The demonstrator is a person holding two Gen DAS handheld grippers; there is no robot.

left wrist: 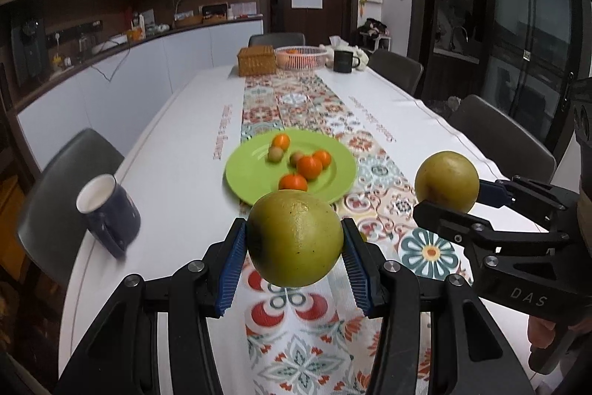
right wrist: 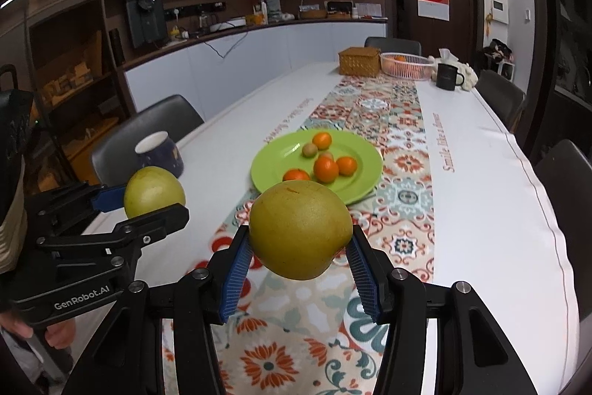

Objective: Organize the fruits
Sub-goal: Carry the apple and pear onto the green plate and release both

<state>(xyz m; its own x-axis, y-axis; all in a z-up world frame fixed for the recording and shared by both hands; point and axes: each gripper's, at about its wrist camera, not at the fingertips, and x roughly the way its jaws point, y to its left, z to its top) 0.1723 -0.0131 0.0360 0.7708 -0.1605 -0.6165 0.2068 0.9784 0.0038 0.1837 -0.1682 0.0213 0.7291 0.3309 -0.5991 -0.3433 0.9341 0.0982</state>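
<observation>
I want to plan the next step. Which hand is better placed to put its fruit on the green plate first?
Probably the left. Its gripper holds the round yellow-green fruit almost directly before the green plate, while the right gripper with its yellow-green fruit stands off to the plate's side. The difference is small.

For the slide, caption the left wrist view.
Left gripper holds a round yellow-green fruit above the green plate.
</observation>
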